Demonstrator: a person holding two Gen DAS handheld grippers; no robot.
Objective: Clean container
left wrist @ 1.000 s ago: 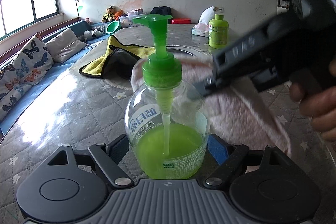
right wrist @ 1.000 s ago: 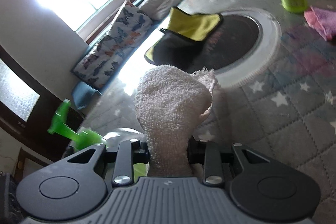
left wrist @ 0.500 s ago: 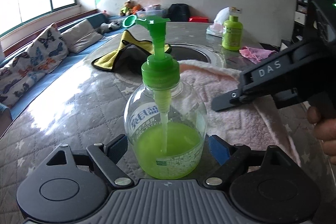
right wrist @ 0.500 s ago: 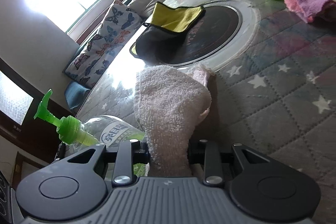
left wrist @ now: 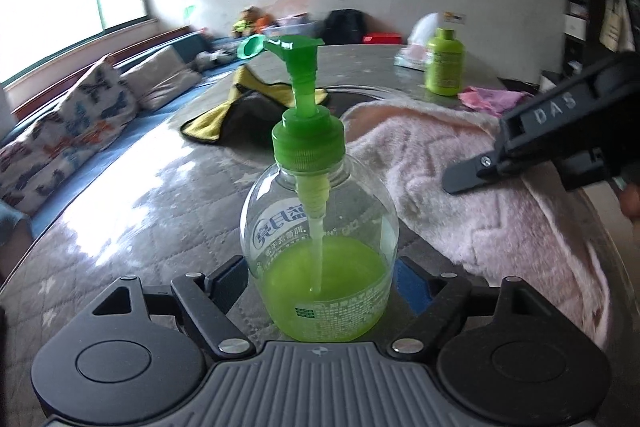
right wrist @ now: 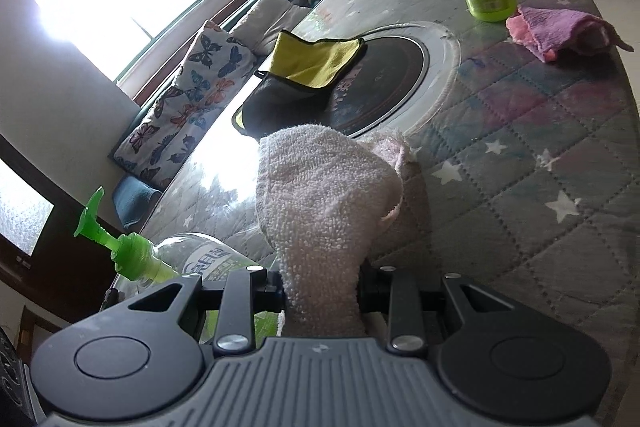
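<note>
Upright between the fingers of the left tool (left wrist: 320, 283), the clear pump bottle (left wrist: 319, 239) is gripped at its base over the surface (left wrist: 132, 219); green liquid fills roughly its lower third, and its white label's characters are too small to read. Beside the bottle, the right tool (right wrist: 322, 293), marked "DAS", clamps a pink towel (right wrist: 324, 203). Compared with 1 second ago, that towel sits further from the bottle's neck. Beyond the bottle stands 1 opaque green bottle (left wrist: 444, 67).
</note>
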